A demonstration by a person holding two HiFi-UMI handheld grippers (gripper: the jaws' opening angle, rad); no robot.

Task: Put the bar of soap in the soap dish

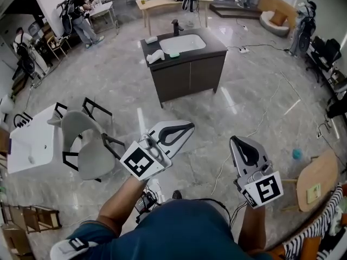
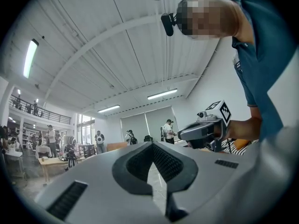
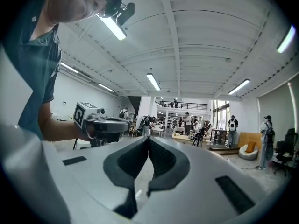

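Polished grey floor [image 1: 260,91] lies between the person [image 1: 179,226] and the sink cabinet [image 1: 190,75], well ahead. Left gripper [image 1: 188,127] and right gripper [image 1: 233,141] are both closed on nothing. The soap is presumably among small items [image 1: 155,56] on the countertop [image 1: 212,47], too small to identify. Grabbing the wrong one is a risk, and so is tripping on the floor cable [image 1: 254,129].

The floor [image 1: 255,102] was grey polished tile, glossy under the light. A dark bench [image 1: 187,75] with a white basin [image 1: 181,43] stood alone in the open middle. A grey chair [image 1: 89,148] stood just beside a white table [image 1: 30,145] at left. A wooden table [image 1: 162,1] stood at the far side, a beige armchair [image 1: 274,20] to its right. The ceiling [image 3: 201,41] was white, beamed, lit by strip lights [image 3: 153,81]. A railed gallery [image 2: 39,112] ran near tall windows [image 2: 86,122].
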